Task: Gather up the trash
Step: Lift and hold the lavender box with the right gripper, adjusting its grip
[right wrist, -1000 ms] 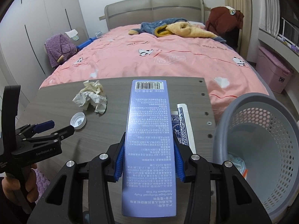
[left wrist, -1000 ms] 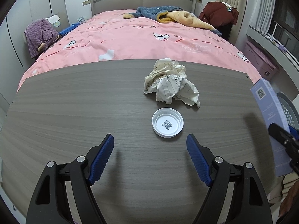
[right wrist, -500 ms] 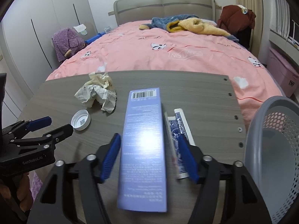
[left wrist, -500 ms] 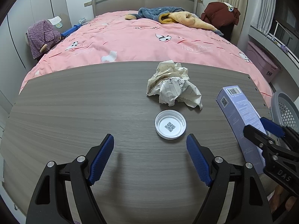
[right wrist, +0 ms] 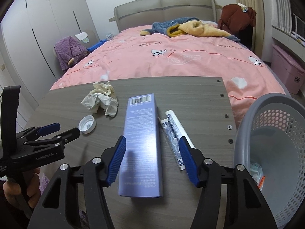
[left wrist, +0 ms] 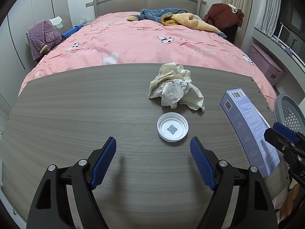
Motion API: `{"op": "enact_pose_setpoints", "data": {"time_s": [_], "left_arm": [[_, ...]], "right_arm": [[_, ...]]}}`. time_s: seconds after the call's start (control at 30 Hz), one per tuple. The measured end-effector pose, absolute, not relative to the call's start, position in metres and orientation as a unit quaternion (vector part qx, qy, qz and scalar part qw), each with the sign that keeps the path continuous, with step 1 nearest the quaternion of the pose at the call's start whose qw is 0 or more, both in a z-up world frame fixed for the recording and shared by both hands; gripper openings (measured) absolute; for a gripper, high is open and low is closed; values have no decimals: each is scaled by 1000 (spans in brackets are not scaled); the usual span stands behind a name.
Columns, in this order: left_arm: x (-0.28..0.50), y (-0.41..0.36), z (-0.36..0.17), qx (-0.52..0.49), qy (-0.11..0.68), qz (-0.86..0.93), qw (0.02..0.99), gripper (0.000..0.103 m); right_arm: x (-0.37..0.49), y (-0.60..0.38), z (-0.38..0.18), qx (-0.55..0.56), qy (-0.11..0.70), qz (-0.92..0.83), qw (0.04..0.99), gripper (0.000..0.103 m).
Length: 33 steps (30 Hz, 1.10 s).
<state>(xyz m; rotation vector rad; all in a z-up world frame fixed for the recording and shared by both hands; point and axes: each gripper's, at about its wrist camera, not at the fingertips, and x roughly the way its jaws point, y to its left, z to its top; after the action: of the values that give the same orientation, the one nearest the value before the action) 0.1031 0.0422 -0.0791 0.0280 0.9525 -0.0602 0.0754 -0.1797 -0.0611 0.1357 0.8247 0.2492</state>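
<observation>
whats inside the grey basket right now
In the grey basket one piece of crumpled wrapper, pale with a bit of orange, lies at the bottom. The rest of the visible floor looks bare; the near wall hides the part closest to the camera.

Left gripper, body: "GenRobot.AI". Pink bedspread: "HELLO" twice, plus "NO LIMIT" reversed. Purple box: barcode, print too small to read. White cap: QR code.

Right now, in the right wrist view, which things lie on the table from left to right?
White cap → crumpled paper → purple box → blue patterned pack, and past the table's right edge, the grey basket.
</observation>
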Motion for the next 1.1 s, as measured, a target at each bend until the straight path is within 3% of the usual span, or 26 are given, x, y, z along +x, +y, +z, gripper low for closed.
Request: {"op": "enact_pose_setpoints", "data": {"time_s": [0.27,0.8,0.83,0.9,0.93,1.1], "left_arm": [[103,44,-78,12,457,-27,889,76],[104,49,-80,6,460,-24,888,76],[104,50,-80,6,459,-23,888,76],[104,52,-79,5,458,-20,889,76],[104,53,-79,3,457,-19,889,76],[107,57,-82,0,460,-14,888,76]], "right_arm": [[80,-162,-66,49,414,140,898,43],[91,-133,-65,23,423,161,891,45],[91,-131,-64,21,425,161,891,46],[91,-129,-63,19,424,161,891,60],[91,-128,-63,18,423,161,892,62],[98,-121,-68,12,430,158,889,60]]}}
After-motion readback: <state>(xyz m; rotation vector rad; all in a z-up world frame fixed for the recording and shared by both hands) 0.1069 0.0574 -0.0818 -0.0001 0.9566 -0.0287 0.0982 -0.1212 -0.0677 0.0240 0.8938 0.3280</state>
